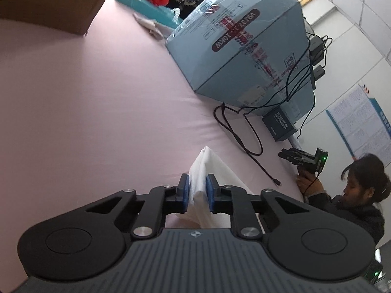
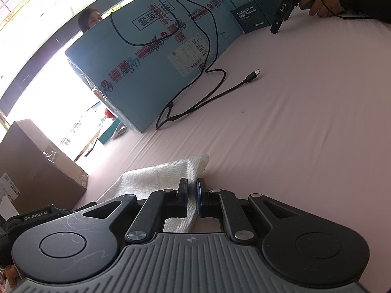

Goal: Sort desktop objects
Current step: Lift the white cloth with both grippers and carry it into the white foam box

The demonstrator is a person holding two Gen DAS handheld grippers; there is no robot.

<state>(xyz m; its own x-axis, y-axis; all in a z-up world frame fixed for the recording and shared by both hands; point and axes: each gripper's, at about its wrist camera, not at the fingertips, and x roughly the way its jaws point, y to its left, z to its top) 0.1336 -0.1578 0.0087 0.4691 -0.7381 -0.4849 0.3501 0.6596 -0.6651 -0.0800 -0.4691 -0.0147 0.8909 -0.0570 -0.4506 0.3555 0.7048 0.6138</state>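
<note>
A folded white cloth [image 1: 207, 168] stands up off the pink tabletop [image 1: 97, 102], pinched between the blue pads of my left gripper [image 1: 197, 185], which is shut on it. In the right wrist view the same white cloth [image 2: 156, 175] lies partly flat and stretches to the left. My right gripper [image 2: 192, 188] is shut on its right edge, with a thin fold between the pads. The part of the cloth under both grippers is hidden.
A large light-blue carton [image 1: 239, 39] stands at the back with black cables [image 1: 246, 141] trailing over the table; a USB plug [image 2: 253, 74] lies loose. A small dark box [image 1: 279, 124], a brown cardboard box [image 2: 36, 168], a teal tray [image 1: 146, 5] and another person's gripper [image 1: 303, 158] are nearby.
</note>
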